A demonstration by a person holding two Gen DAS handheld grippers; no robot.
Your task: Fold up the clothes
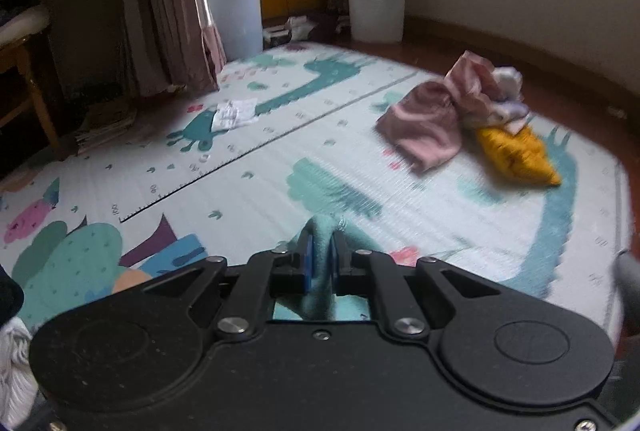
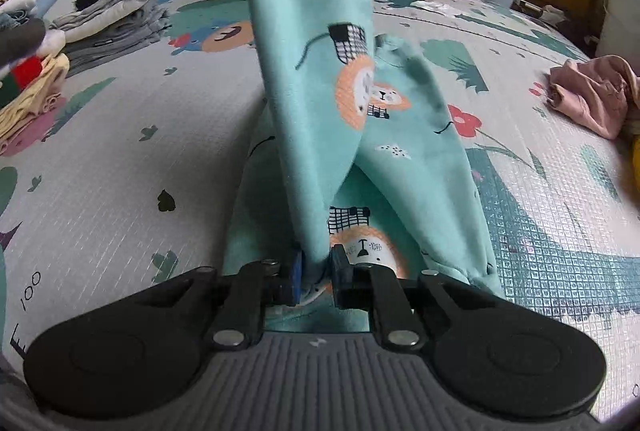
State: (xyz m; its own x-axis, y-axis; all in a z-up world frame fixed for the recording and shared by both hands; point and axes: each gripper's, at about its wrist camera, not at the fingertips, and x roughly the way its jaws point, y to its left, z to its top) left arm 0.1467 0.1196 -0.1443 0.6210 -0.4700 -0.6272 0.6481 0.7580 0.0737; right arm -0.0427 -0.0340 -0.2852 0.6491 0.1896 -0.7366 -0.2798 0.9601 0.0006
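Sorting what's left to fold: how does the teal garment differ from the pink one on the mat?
The teal garment is printed with lions and held up, pinched in the right hand-held gripper; the pink garment is plain and lies crumpled, untouched. Both are unfolded and over the play mat.

Left gripper (image 1: 321,251) is pointing down toward the play mat (image 1: 256,183), fingers (image 1: 306,259) closing tight on a fold of teal garment (image 1: 320,295). Right gripper (image 2: 316,269) is angling down at the mat too, fingers nearly together, pinching the same teal cloth low near the mat.
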